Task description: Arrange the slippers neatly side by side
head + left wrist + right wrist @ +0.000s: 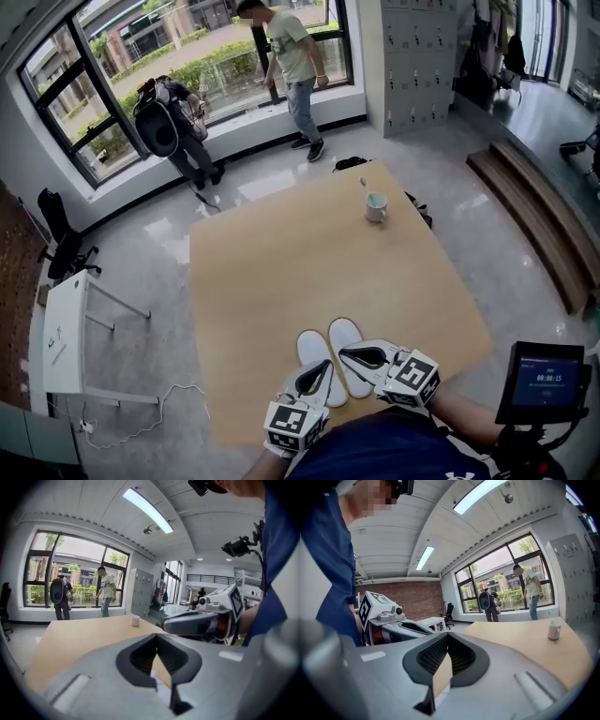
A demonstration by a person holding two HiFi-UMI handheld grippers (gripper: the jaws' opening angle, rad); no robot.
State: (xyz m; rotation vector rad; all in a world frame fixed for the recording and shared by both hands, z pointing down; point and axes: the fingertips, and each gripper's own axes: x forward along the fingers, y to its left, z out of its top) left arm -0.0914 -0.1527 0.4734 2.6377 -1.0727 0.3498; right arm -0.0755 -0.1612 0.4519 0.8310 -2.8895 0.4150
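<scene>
Since the left gripper [317, 375] and the right gripper [361, 356] are both pressed together with nothing between their jaws, and both hang above the tan wooden worktop [281, 281] close to the person's body, the arranging step looks done. The white, soft, round-toed slippers [330, 342] lie just below the grippers at the worktop's near edge, side by side and almost touching, heels partly hidden. The right toe seems a touch further out. If that matters, the next move would call for lowering one gripper and nudging that slipper level; otherwise nothing is left to do.

Counted: two grippers, two slippers, one pale cup [376, 207] well apart at the far side, one worktop — and two people [295, 56] by the window.
</scene>
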